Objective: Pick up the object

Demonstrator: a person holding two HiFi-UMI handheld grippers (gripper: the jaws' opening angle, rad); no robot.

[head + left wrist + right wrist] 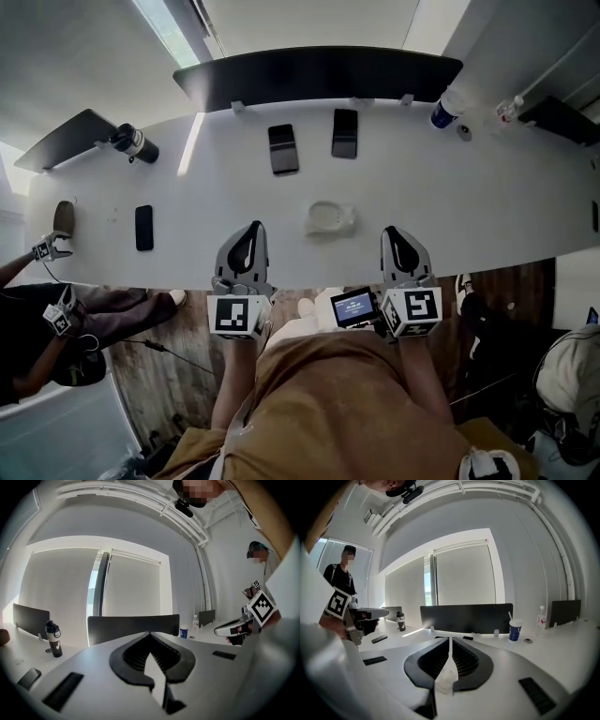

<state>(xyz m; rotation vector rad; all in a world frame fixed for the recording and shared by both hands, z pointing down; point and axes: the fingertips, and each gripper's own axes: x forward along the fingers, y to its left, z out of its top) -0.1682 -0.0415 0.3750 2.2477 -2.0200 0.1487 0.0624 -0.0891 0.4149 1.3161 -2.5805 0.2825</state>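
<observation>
the small white rounded object is hard to read: it is pale on the long white table and its form is unclear. it lies between the two grippers and a little beyond their tips, touching neither. in the right gripper view a whitish patch shows low in the seam of the jaws, and i cannot tell whether it is the object or bare table. the person's arms are cut off by the lower edge of the head view.

the left gripper is clenched with nothing in it, its tips over the near edge of the table. the right gripper is likewise closed tight and empty, beside a small black device with a lit screen.

farther out lie two dark phones side by side, and a third dark phone well to the left. a black bottle stands at the far left, a blue and white paper cup at the far right. a long black divider panel runs along the far edge. at the left end another person's hand holds a gripper with a marker cube.
</observation>
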